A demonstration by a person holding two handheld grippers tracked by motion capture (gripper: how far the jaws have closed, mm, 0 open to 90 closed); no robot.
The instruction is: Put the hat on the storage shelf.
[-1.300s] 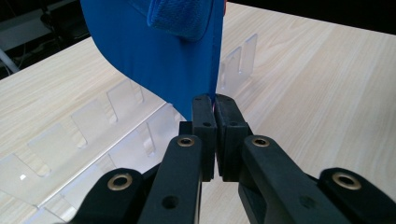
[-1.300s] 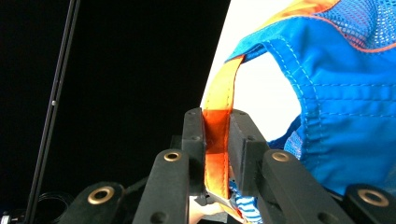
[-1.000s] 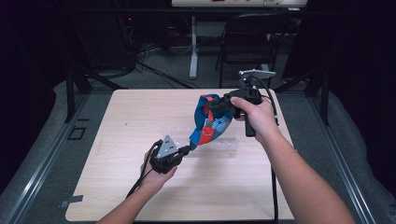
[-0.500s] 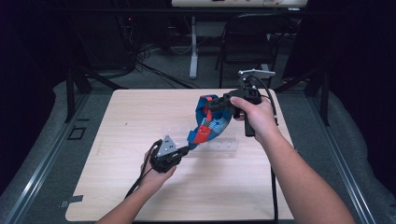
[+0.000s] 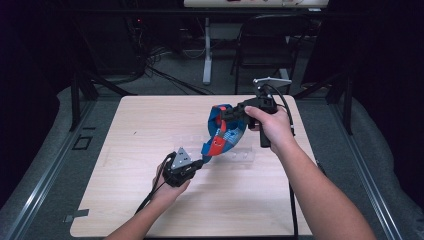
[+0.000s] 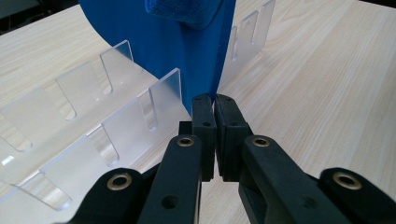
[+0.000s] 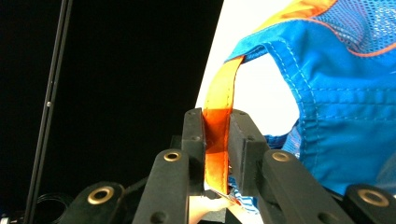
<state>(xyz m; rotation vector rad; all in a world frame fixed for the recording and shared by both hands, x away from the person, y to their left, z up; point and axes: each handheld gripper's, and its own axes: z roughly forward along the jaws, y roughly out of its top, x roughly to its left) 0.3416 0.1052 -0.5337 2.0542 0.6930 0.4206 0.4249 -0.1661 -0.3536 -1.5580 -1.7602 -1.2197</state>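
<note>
Right gripper view: fingers clamp the cap's orange strap; left gripper pinches its brim.

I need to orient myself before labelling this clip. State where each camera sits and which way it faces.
High view: above the person's side, facing forward and down on the table; both forearms and grippers enter from below.
Left gripper view: rides the left gripper, facing the cap's blue brim and clear rack.
Right gripper view: rides the right gripper, facing the orange strap.
Shared: the cap.
</note>
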